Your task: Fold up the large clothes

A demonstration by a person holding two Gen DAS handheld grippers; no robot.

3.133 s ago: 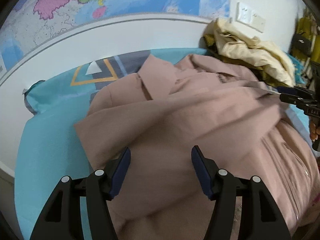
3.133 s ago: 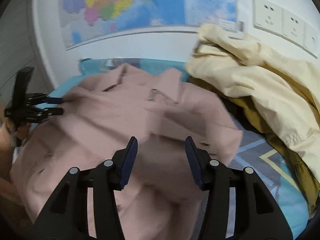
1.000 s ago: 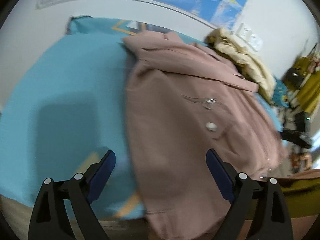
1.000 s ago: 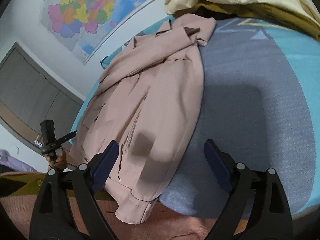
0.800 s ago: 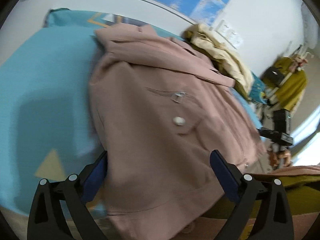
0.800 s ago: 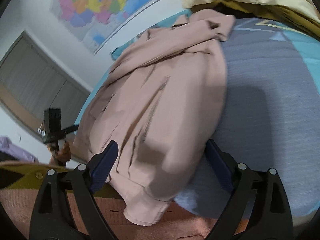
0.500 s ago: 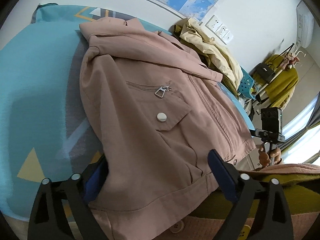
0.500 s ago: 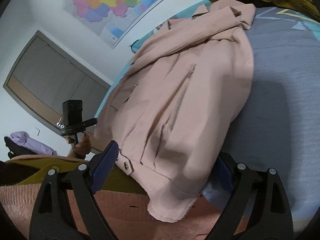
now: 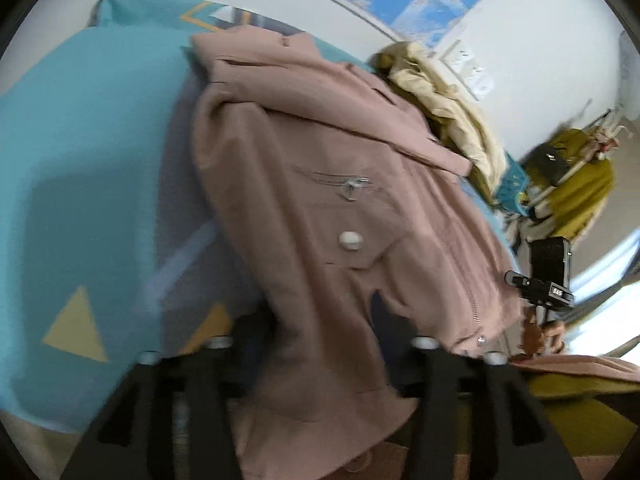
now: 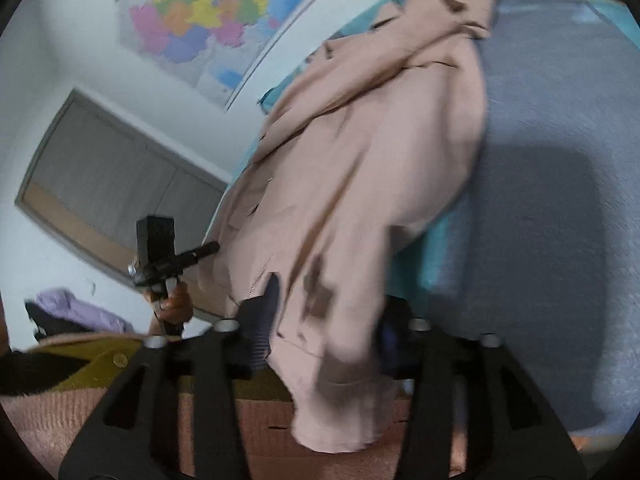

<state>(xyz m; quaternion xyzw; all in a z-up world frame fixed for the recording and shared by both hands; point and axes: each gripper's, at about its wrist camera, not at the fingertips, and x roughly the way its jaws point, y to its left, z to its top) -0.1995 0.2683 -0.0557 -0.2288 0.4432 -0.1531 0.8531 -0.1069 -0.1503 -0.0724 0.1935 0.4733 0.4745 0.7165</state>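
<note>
Both claws have just been closing on the pink jacket's hem, seemingly clamped; left claw, right claw, lift evenly, keeping the hem taut

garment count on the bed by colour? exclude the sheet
Pink jacket: 1, hem gathered between the jaws of both the left gripper and right gripper, which have just been closing.
Cream garment: 1.
Olive garment, under the cream one: 1.
Total: 3
</note>
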